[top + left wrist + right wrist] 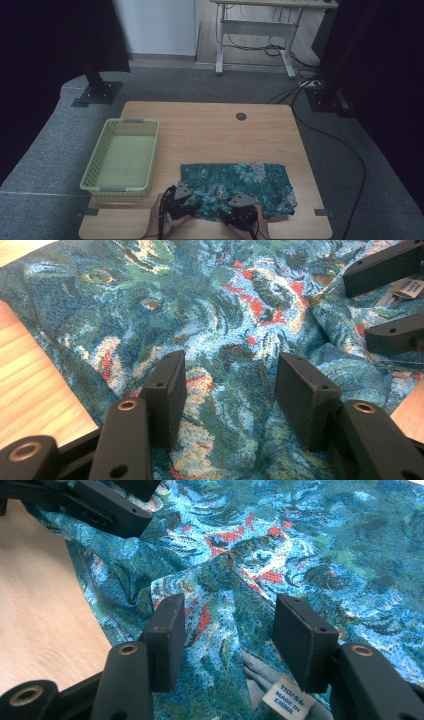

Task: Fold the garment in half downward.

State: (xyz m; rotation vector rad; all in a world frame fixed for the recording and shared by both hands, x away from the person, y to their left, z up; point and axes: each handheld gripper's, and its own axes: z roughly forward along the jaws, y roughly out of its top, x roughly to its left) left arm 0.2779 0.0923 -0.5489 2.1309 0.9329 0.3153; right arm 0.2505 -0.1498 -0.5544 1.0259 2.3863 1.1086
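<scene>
Cloth [239,184], patterned teal with red flecks, lies lower centre on the table [210,130], just right of a green basket [121,156]. Left gripper [230,385] and right gripper [227,630] hover spread over its near edge, pinching nothing. A white label [286,700] peeks out, partly hidden.

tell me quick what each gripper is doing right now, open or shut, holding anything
Left gripper: open, jaws spread over the patterned cloth, nothing held.
Right gripper: open, jaws spread over the same cloth near its white label, nothing held.
</scene>
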